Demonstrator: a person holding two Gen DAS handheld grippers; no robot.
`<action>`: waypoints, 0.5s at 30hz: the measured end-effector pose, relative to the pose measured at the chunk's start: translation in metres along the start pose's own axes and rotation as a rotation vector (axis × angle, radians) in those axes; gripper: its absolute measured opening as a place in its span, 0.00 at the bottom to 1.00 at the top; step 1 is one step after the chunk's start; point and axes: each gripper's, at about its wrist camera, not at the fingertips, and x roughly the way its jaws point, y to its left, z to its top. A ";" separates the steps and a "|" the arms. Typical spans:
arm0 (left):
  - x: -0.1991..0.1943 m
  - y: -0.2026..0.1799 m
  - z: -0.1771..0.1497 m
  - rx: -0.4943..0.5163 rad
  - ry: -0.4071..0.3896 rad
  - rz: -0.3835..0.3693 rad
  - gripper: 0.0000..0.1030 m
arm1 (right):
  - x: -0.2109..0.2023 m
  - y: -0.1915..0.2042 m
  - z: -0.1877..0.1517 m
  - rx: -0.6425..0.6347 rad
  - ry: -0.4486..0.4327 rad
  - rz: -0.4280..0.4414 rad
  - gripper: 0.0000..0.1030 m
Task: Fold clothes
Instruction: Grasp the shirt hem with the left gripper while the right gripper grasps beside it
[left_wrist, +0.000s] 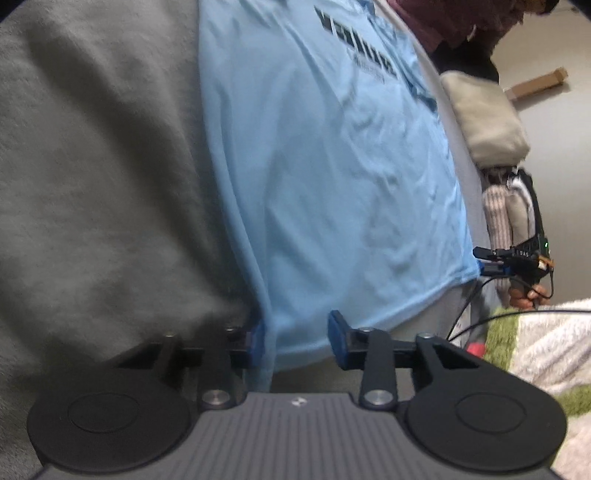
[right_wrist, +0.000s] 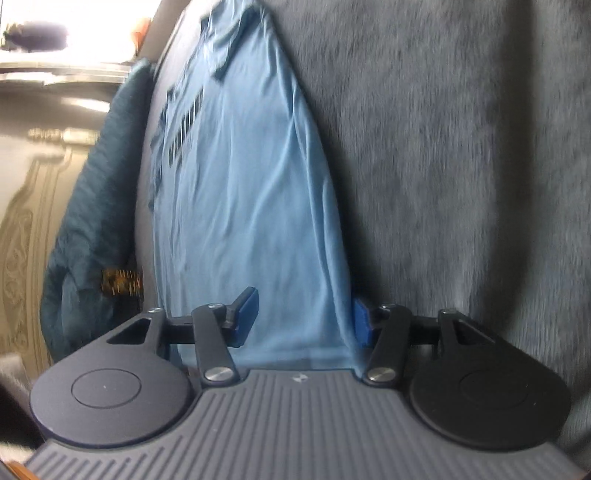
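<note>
Straddling the hem corner of a light blue T-shirt with dark printed lettering (left_wrist: 325, 177), the left gripper (left_wrist: 297, 341) has its two blue pads standing apart, with cloth lying in the gap between them. The left blue pad (left_wrist: 258, 341) sits at the shirt's folded side edge and the other pad rises just above the hem; whether either one presses on the fabric cannot be told from this view.

The right gripper (right_wrist: 303, 321) also stands with its blue pads apart, set over the shirt's other hem corner. Its right pad (right_wrist: 362, 325) is tucked against the shirt's side edge, while the left pad (right_wrist: 245, 314) hovers over the cloth, clear of a squeeze. Seen from the left wrist view, that same right gripper (left_wrist: 495, 260) reaches in to the far hem corner, held by a person's hand (left_wrist: 528, 293).

The shirt lies flat and spread out, lettering facing up, on a soft grey fleece blanket (left_wrist: 92, 166). Beyond the blanket's edge sit a beige cushion (left_wrist: 484, 118) and a green shaggy rug (left_wrist: 502, 332). In the right wrist view a dark teal quilted cloth (right_wrist: 92, 206) bunches along the left side, just beside the shirt.
</note>
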 end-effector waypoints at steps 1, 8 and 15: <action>0.003 -0.002 -0.001 0.016 0.011 0.013 0.33 | 0.001 0.001 -0.004 -0.009 0.023 -0.005 0.43; 0.009 -0.016 0.003 0.119 0.047 0.100 0.07 | 0.007 0.010 -0.019 -0.072 0.061 -0.037 0.05; -0.023 -0.010 0.025 0.019 -0.071 -0.039 0.04 | -0.004 0.053 0.005 -0.196 -0.026 0.008 0.04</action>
